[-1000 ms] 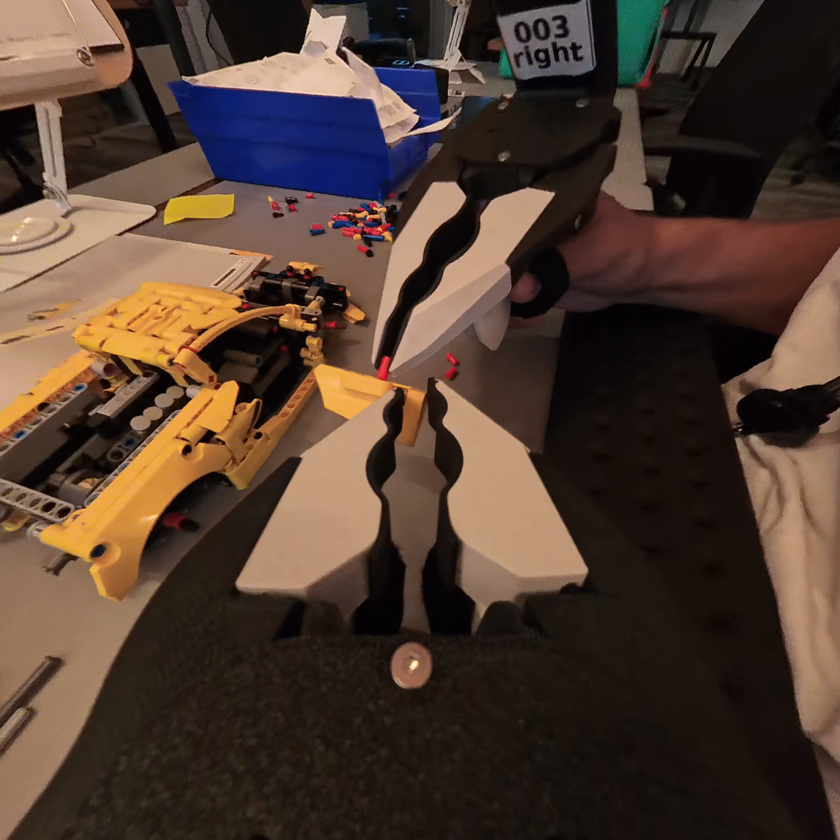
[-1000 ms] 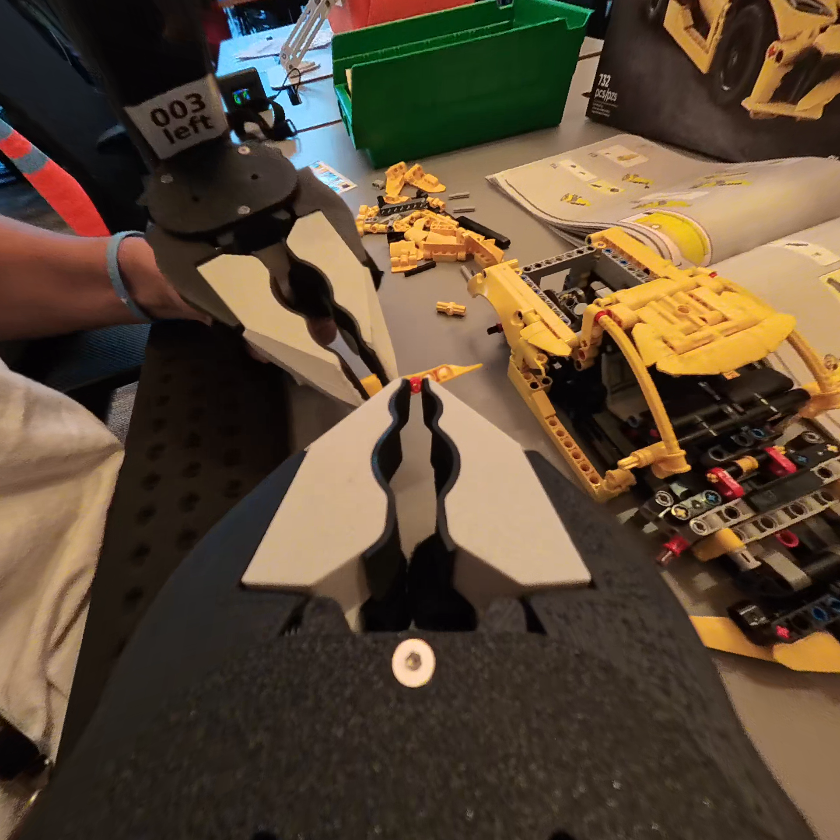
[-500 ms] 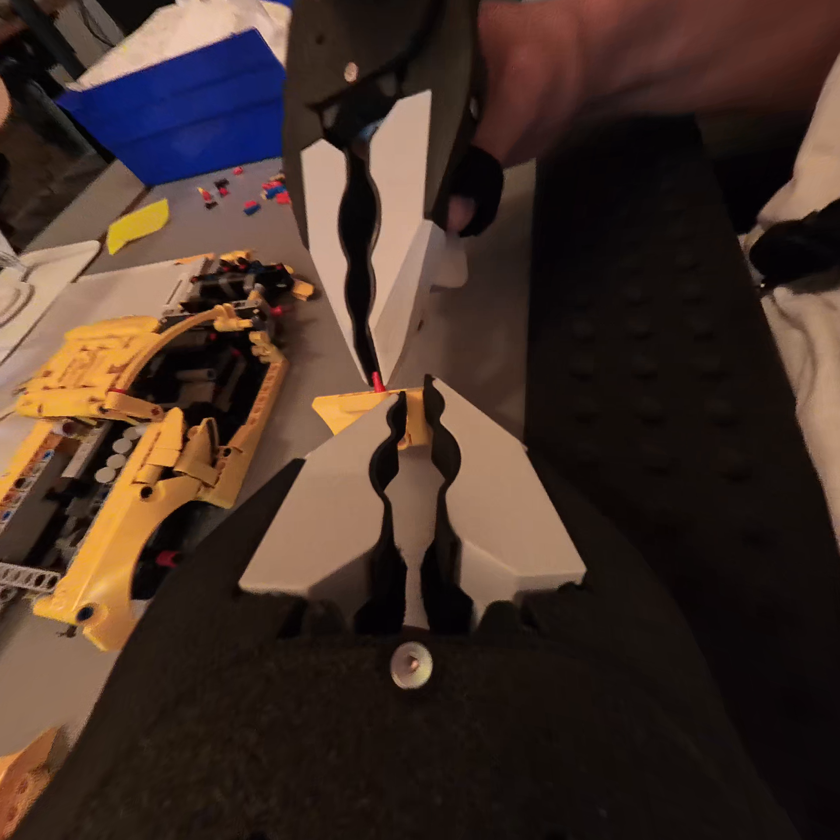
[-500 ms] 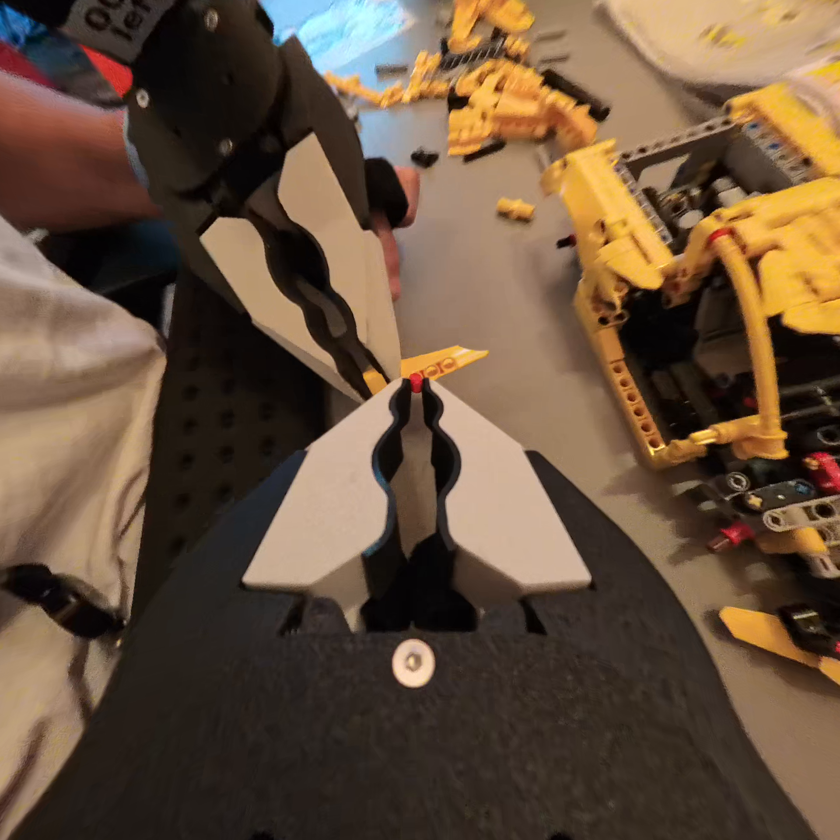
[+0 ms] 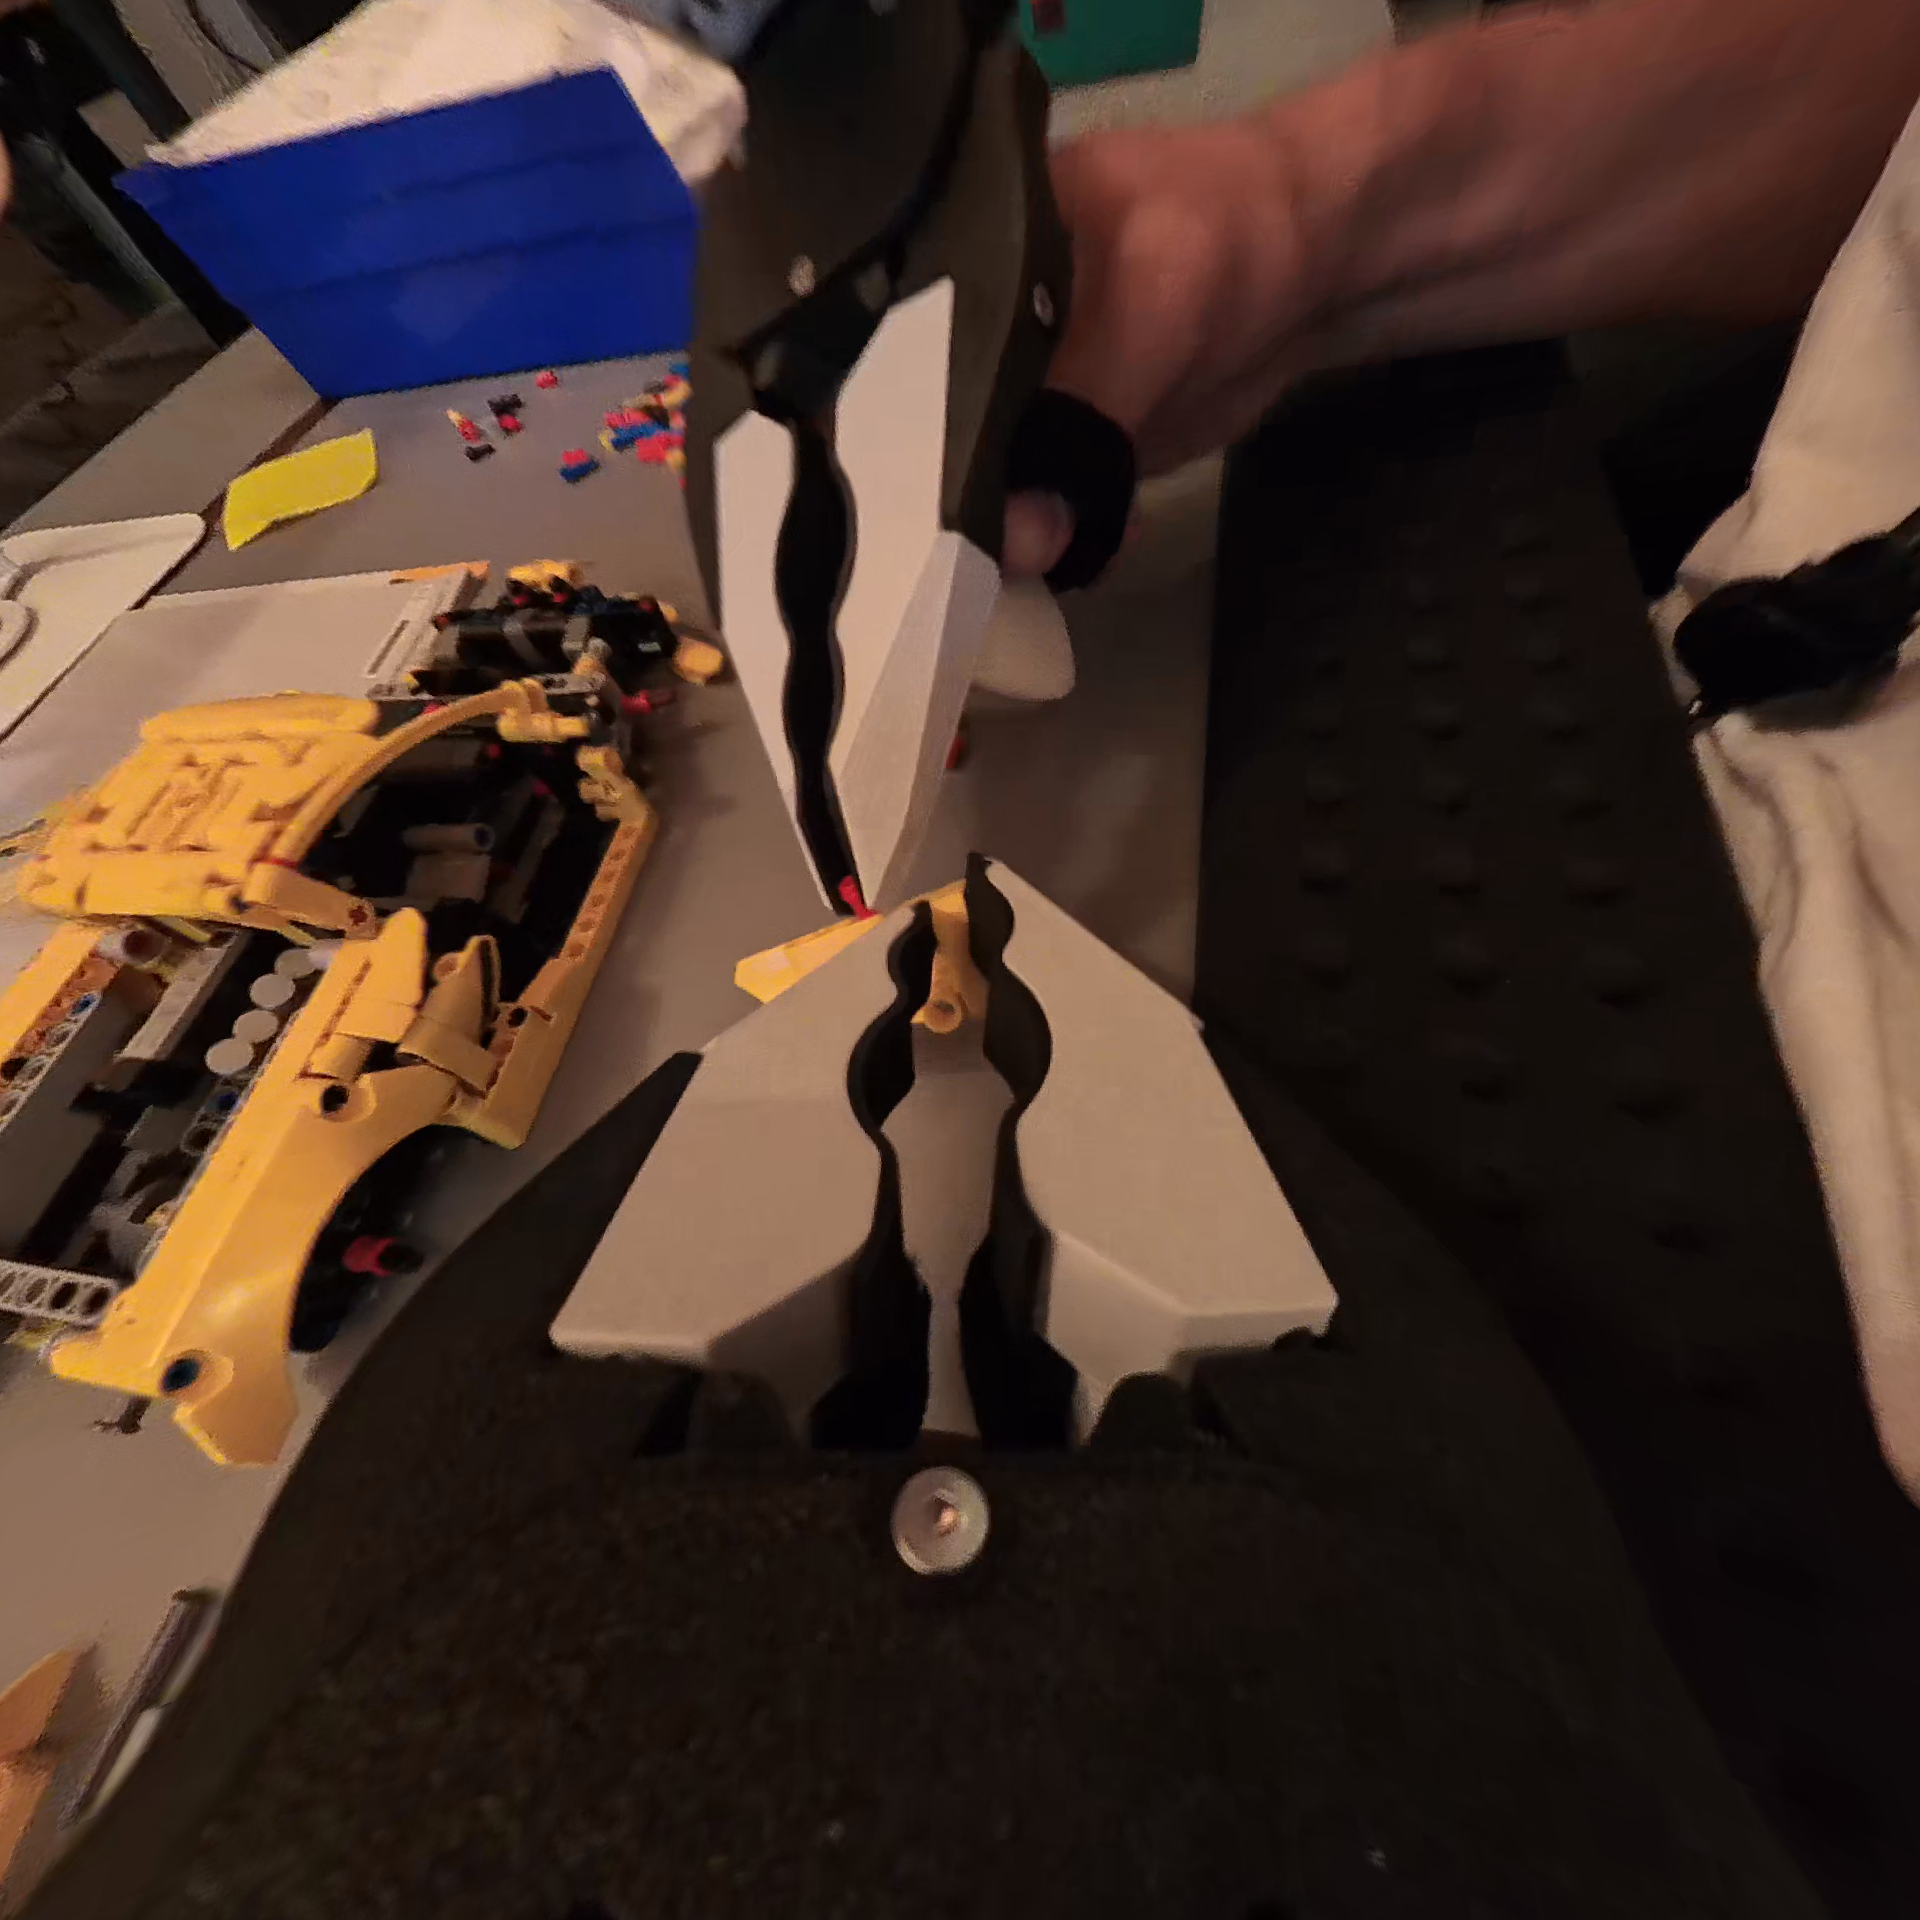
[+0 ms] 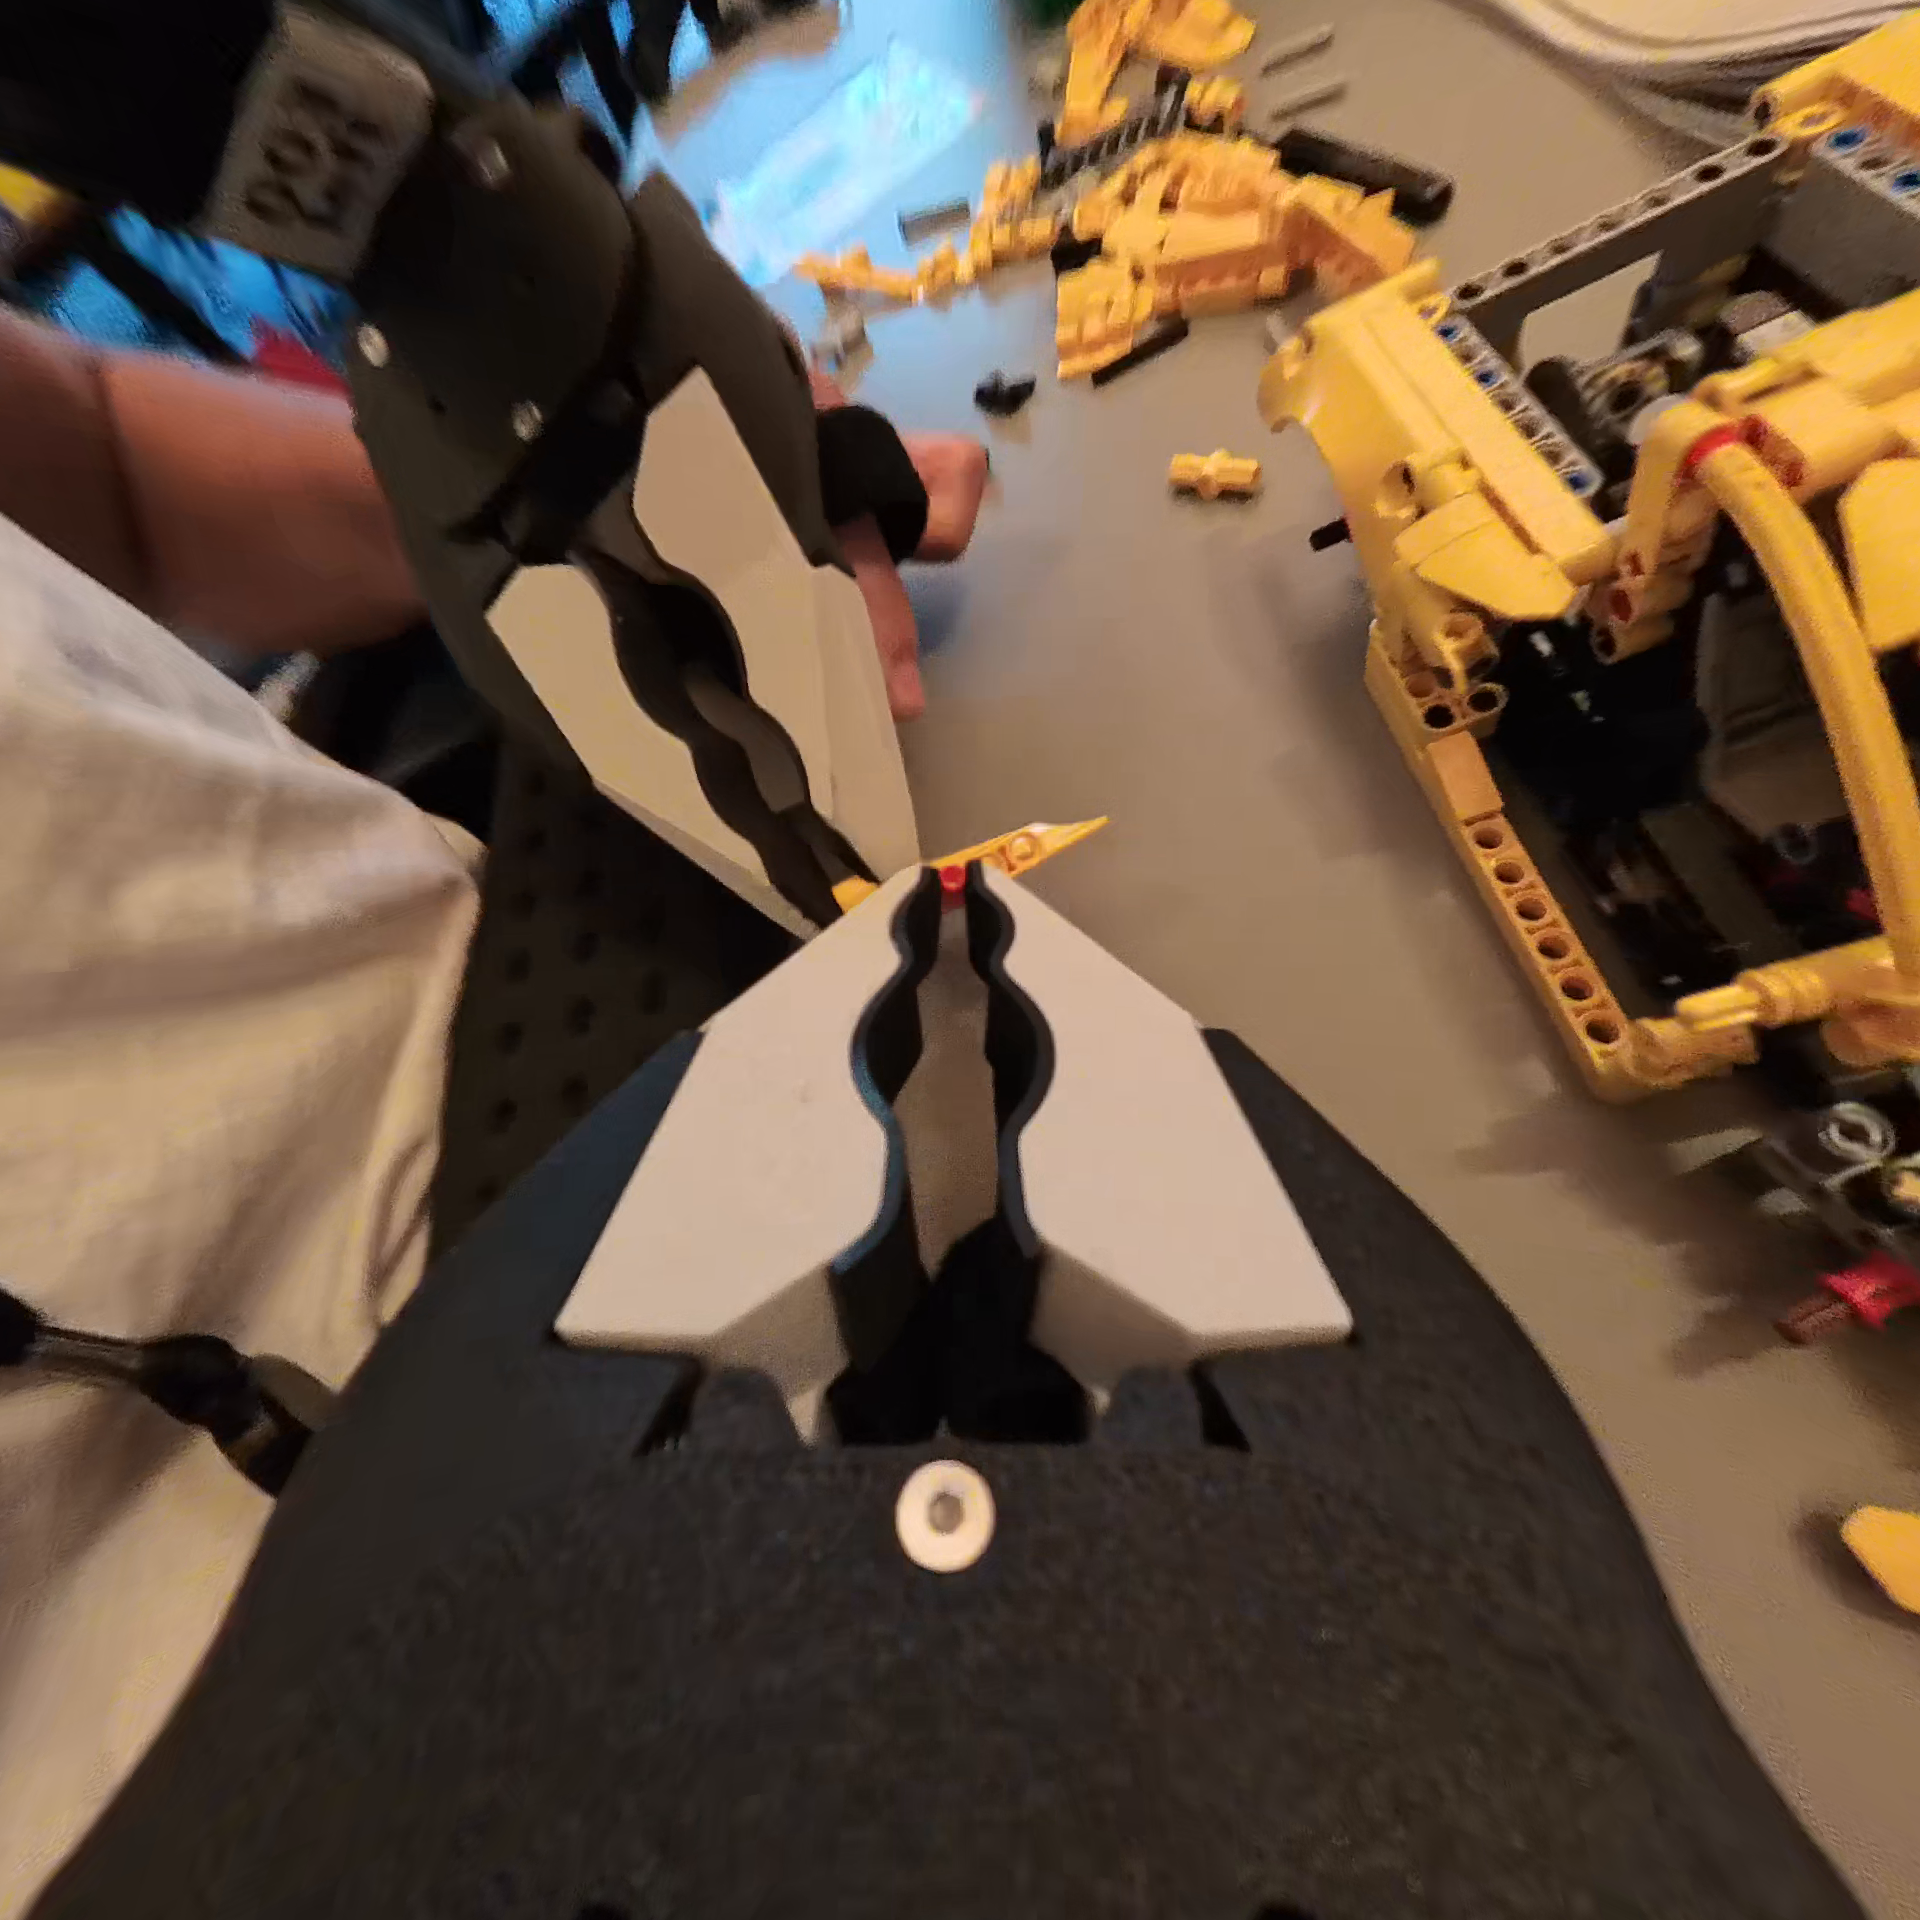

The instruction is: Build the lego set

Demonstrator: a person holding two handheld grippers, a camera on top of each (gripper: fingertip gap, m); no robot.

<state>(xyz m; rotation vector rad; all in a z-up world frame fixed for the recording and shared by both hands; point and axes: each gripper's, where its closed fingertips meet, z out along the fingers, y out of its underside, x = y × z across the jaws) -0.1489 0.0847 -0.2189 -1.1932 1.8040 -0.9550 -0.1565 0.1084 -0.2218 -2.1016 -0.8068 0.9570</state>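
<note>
My left gripper (image 5: 943,904) is shut on a flat yellow panel piece (image 5: 800,954), held in the air near the table's near edge. My right gripper (image 6: 950,881) is shut on a small red pin (image 6: 950,879) and presses its tip against the yellow panel (image 6: 1029,847). In the left wrist view the right gripper (image 5: 847,883) comes down from above with the red pin (image 5: 850,891) at the panel's edge. In the right wrist view the left gripper (image 6: 847,883) comes in from the left. The partly built yellow car (image 5: 312,935) lies on the table left of both grippers, and it also shows at the right of the right wrist view (image 6: 1621,582).
A blue bin (image 5: 436,239) with paper stands at the back, small coloured pins (image 5: 623,426) scattered before it. A heap of loose yellow parts (image 6: 1174,218) lies beyond the car. A black perforated board (image 5: 1455,831) runs along the table's near edge. A person's hands hold both grippers. The tips of both grippers are at nearly the same place.
Both grippers have tilted and drawn closer together. The red pin has moved from above the yellow panel to touching its edge. Both views have swung towards the table.
</note>
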